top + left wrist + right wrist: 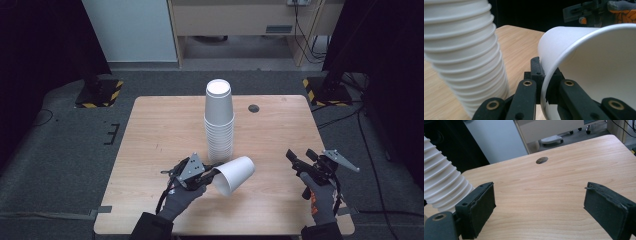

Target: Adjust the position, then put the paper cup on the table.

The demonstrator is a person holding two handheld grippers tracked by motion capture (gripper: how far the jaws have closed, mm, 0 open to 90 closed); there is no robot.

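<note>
Just beside the held paper cup (235, 174), a tall cup stack (219, 122).

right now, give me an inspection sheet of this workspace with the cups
surface: wooden table, bare wood with a round hole near the far edge
job's things: tall stack of white cups standing mouth down; single white cup held on its side
clutter: nothing seen
grippers: left gripper shut on the single cup's rim; right gripper open, holding nothing
cables: black cable trailing from the left gripper; floor cables right of the table
surroundings: grey floor, stand bases with yellow-black tape
</note>
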